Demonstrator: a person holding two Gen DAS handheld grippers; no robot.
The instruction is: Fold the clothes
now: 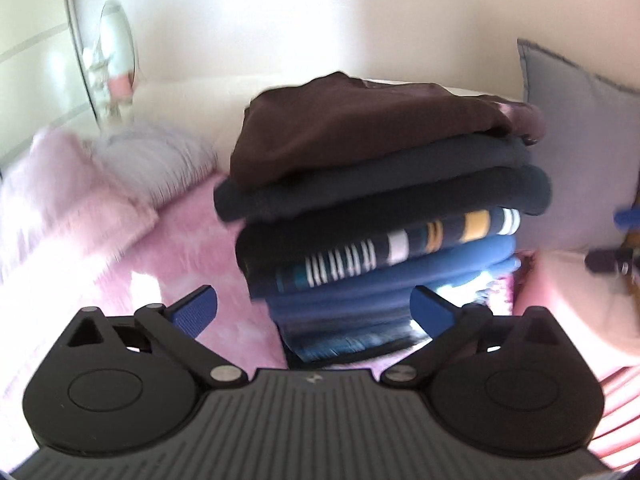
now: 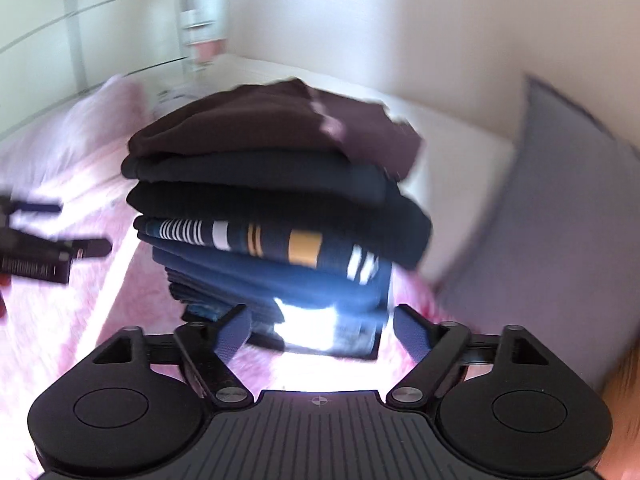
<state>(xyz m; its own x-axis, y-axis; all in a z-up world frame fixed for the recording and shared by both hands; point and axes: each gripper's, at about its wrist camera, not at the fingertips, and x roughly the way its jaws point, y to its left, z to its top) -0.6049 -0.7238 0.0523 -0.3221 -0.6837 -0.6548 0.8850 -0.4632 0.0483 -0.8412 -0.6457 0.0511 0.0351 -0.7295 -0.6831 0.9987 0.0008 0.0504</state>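
A tall stack of folded clothes (image 1: pixel 384 216) is sitting on the pink bed cover (image 1: pixel 168 248), and both sets of tongs are pointing at it low down, near its base. The left tongs (image 1: pixel 314 310) are standing wide open with nothing between the blue pads, the bottom layers of the stack showing in the gap. The right tongs (image 2: pixel 320 330) are also spread open and gripping nothing, facing the same bottom layers from the other side.

The stack is sitting fairly square: a maroon garment (image 2: pixel 276 124) on top, dark navy pieces below it, a striped shirt (image 2: pixel 280 242) with white and yellow bands in the middle, and blue items underneath. The top piece is overhanging a little on one side. A grey pillow (image 1: pixel 580 148) is leaning just beside the stack, perhaps keeping it from tipping that way.

Both views are blurring, so the tongs are probably moving, though I cannot tell which way. With folded clothes already piled like this, the scene fits either tongs drawing near to square up or lift the pile, or tongs leaving after setting something on it.
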